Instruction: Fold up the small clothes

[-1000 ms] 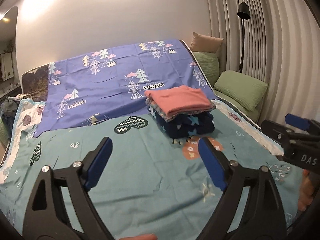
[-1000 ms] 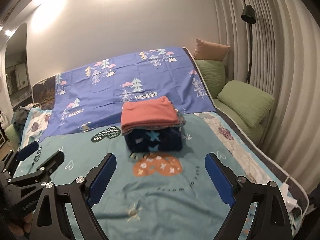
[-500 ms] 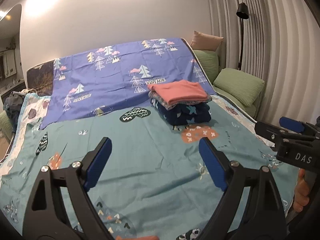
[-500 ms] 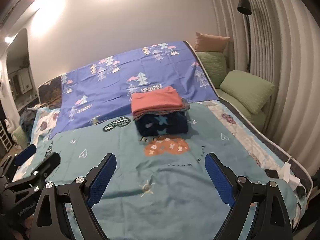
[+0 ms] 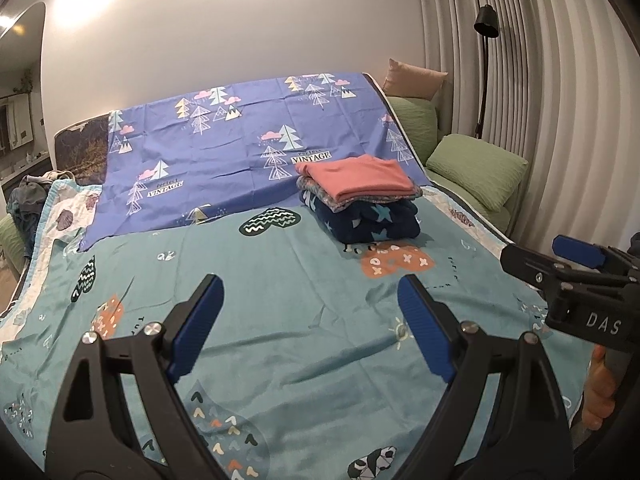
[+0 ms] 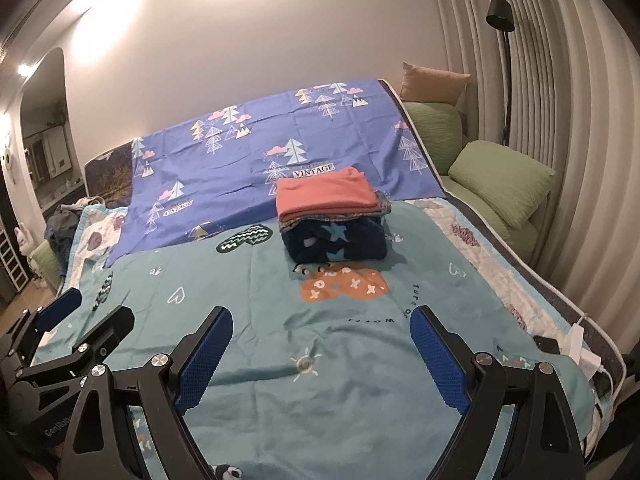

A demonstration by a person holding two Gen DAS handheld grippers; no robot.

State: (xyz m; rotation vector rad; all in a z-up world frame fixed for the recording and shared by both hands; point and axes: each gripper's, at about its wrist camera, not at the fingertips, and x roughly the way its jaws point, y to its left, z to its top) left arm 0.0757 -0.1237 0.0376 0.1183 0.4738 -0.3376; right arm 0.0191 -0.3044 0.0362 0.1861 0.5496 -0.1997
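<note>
Left gripper (image 5: 310,314): jaws spread wide, nothing between the blue pads, only bare teal bedsheet (image 5: 280,320) beyond them. Right gripper (image 6: 322,344): same, wide open and empty, held side by side with the left and angled down over the near half of the bed.

Folded stack (image 6: 334,216) at the far middle of the teal bedsheet, just in front of the purple tree-print sheet (image 6: 240,148). Order, bottom up: thick navy star-print piece (image 6: 336,244), a thin patterned layer (pattern too small to make out), coral top (image 6: 326,194). Heaviest item lowest, edges roughly flush, so unlikely to topple. Parked far back, probably to leave the near sheet free as a working surface.

No unfolded garment on the sheet within reach of either gripper. Heap of grey-blue clothing (image 5: 30,196) off the far left edge of the bed; possibly the remaining supply, though too dim and too distorted at the frame edge to be sure.

Judgement: between items, or done. Open, level, paired grippers suited to a two-corner pickup of the next piece.

Green pillows (image 6: 502,178) and floor lamp (image 6: 500,12) at right, clear of the work.
</note>
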